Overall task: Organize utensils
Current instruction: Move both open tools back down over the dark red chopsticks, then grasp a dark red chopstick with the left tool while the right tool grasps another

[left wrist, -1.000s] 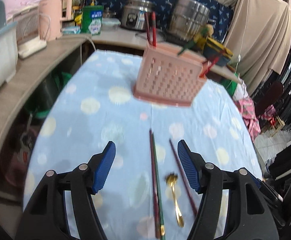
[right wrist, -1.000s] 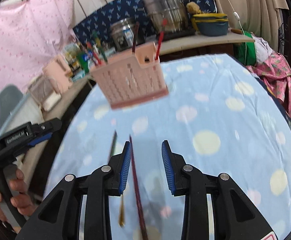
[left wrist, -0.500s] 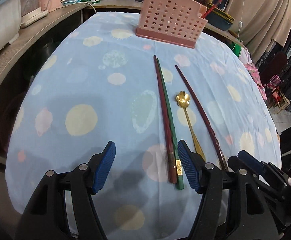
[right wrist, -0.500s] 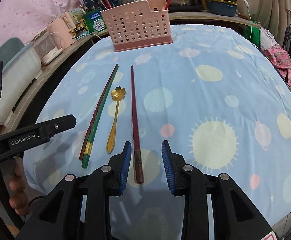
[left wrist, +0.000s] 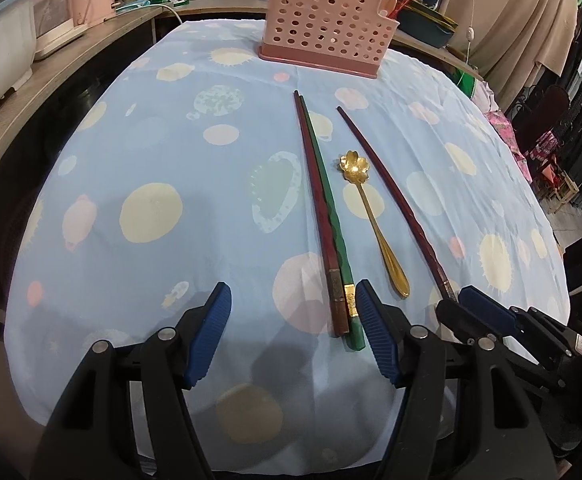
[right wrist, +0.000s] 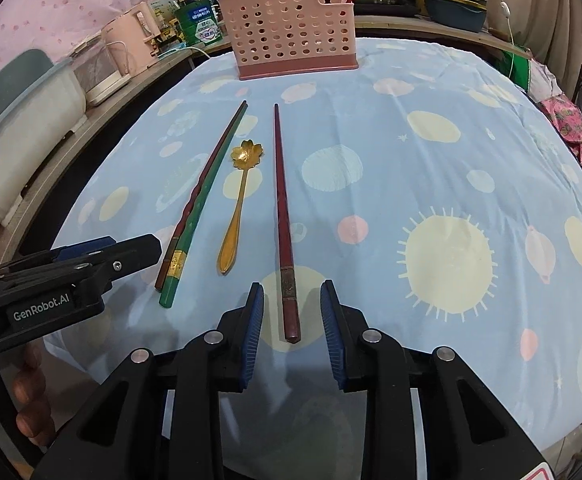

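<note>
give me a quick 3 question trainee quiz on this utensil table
1. True or false: the gold spoon lies between the paired chopsticks and the single red chopstick.
2. What stands between the right gripper fingers? A spoon; B single red chopstick; C nothing.
3. Fill in: the pink ____ stands at the table's far end.

Key: 1 true; 2 B, jaws closing, not yet pressing; 3 basket.

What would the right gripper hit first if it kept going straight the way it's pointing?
Most likely the lone dark red chopstick: its thick end lies between the closing jaws of the right gripper, untouched yet. Depth is hard to judge, so the tablecloth beneath may come almost together.
</note>
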Motion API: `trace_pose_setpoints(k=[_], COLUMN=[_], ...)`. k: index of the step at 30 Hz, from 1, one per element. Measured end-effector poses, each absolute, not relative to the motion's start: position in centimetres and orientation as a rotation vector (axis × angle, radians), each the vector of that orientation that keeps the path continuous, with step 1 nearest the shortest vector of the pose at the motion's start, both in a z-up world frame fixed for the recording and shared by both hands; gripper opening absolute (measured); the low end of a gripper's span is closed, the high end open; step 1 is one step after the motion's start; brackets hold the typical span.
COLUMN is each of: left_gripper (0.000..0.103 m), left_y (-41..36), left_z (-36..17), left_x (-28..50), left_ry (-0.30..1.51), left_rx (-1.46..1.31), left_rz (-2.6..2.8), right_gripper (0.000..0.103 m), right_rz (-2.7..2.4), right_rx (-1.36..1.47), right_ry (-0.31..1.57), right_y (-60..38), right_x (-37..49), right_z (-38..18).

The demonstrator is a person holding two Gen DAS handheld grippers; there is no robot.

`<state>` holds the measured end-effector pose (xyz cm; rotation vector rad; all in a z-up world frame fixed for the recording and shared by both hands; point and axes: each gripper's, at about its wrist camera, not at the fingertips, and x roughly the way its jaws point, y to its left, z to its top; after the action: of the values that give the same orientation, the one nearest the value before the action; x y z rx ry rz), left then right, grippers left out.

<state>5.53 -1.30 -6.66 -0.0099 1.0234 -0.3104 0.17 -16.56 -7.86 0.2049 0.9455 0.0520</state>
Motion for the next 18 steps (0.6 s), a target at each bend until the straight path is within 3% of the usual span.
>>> trace_pose_setpoints(k=[6, 18], left_gripper=[0.061, 0.061], left_y=[-1.64, -2.16], left_z=[-7.14, -7.68], left_x=[5.54, 5.77], left_ry=[1.026, 1.004], left_rx=[0.019, 0.063], left_rz=[-0.302, -0.280], right_gripper=[0.010, 0.008], right_rz=[0.032, 0.023], right_rx=[0.209, 0.224], right_ry=[0.946, 0.942], right_y=[-16.95, -17.30], right_x=[0.10, -0.03], right_z=[-8.04, -8.13])
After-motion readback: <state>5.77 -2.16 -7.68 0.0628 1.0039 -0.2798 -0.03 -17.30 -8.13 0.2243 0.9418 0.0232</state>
